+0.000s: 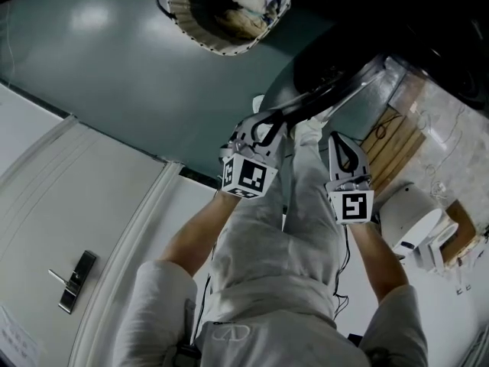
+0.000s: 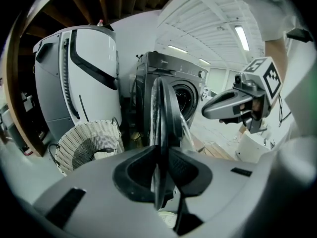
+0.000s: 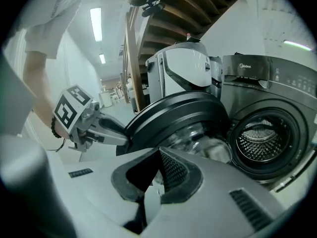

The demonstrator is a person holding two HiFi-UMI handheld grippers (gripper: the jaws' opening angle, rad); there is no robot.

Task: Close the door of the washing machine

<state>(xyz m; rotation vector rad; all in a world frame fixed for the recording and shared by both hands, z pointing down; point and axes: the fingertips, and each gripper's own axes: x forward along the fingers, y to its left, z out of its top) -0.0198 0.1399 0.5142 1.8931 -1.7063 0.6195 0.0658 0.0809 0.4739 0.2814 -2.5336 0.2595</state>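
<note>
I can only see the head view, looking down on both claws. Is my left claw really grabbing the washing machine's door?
Observer: Yes. The left gripper view shows the left claw pinched on the edge of the round black glass-windowed door.
Operator: Is the door shut yet?
Observer: No. The right gripper view shows it swung out from the round opening of the dark grey washing machine.
Operator: Is anything sticking out of the hole?
Observer: Nothing I can see; only the shiny holed metal drum shows inside.
</note>
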